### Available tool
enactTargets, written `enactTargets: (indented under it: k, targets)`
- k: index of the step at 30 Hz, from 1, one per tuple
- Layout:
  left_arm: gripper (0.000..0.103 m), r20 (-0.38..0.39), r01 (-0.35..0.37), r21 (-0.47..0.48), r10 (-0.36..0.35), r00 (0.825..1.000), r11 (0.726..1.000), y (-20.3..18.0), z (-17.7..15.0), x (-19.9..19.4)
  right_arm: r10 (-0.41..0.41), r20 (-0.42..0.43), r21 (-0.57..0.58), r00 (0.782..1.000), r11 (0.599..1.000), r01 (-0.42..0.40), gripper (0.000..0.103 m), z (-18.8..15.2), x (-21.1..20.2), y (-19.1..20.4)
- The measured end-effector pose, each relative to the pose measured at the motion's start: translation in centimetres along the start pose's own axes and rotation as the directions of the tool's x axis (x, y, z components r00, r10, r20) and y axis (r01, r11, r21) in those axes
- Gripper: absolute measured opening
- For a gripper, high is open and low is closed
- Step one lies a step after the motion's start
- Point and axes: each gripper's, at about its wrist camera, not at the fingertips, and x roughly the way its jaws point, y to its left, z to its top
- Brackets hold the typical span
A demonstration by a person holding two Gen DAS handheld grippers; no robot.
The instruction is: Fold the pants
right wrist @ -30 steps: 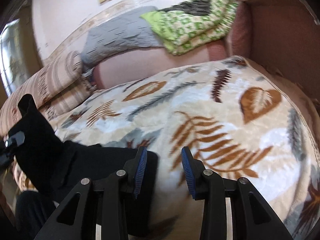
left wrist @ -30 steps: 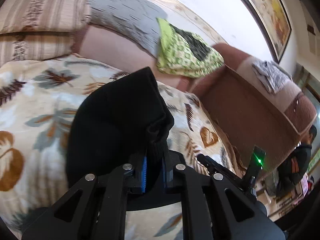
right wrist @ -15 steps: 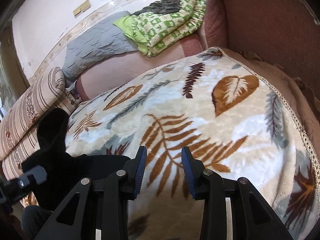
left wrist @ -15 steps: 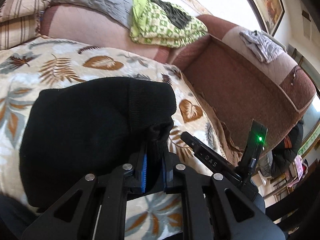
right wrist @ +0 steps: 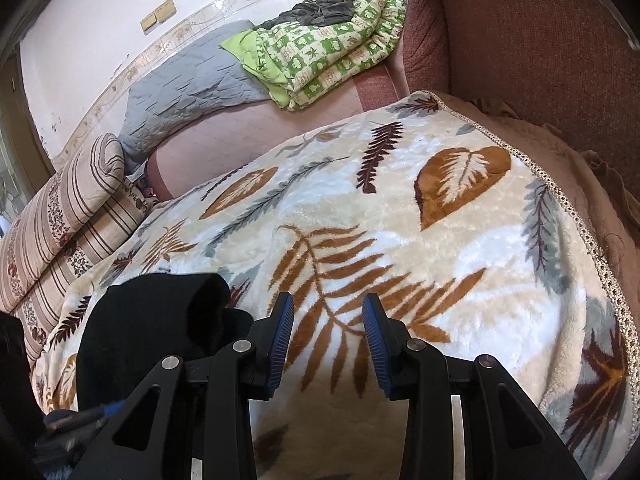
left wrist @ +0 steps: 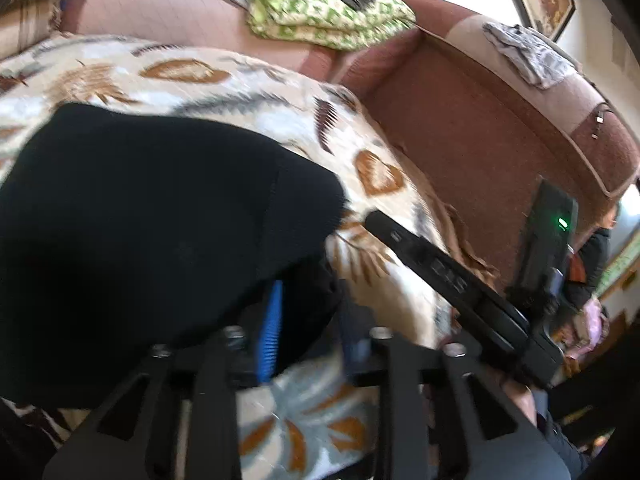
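We hold our left gripper [left wrist: 310, 320] tilted downward with its jaws opening, the blue pads [left wrist: 269, 332] drawing apart from the black pants [left wrist: 152, 232] whose edge lies between them; the blur of this view leaves it unclear whether the pads press on the cloth at all. Our right gripper [right wrist: 328, 344] points down at a similar slant, its two blue pads [right wrist: 283, 340] standing parted with nothing between them. In the left wrist view the right gripper shows from the side, low and to the right of the left one.
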Motion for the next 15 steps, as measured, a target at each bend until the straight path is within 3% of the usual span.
enactTargets:
  k: [5, 8, 10, 12, 15]
  targets:
    - [0.031, -0.021, 0.060, -0.011, -0.061, 0.998, 0.998, 0.0, -1.0, -2.3, -0.012, 0.018, -0.001, 1.000, 1.000, 0.012, 0.037, 0.1, -0.6, -0.2]
    - [0.031, 0.063, 0.043, -0.063, -0.039, 0.997, 0.997, 1.6, -0.9, -6.0, -0.002, 0.053, -0.043, 0.999, 0.999, 0.004, 0.037, 0.4, -2.1, 0.5]
    - [0.031, 0.153, -0.002, -0.142, 0.024, 0.988, 0.990, 3.8, -0.6, -9.0, 0.076, 0.093, -0.129, 0.993, 0.990, -0.064, 0.039, 0.1, -3.9, 2.3]
    - [0.031, 0.216, -0.038, -0.248, 0.093, 0.972, 0.968, 6.3, -0.5, -11.5, 0.188, 0.100, -0.280, 0.977, 0.948, -0.153, 0.039, -1.0, -5.7, 5.2]
    - [0.030, 0.208, -0.086, -0.306, 0.155, 0.966, 0.948, 7.6, -0.7, -12.4, 0.274, -0.007, -0.406, 0.962, 0.878, -0.253, 0.033, -3.3, -6.0, 8.4]
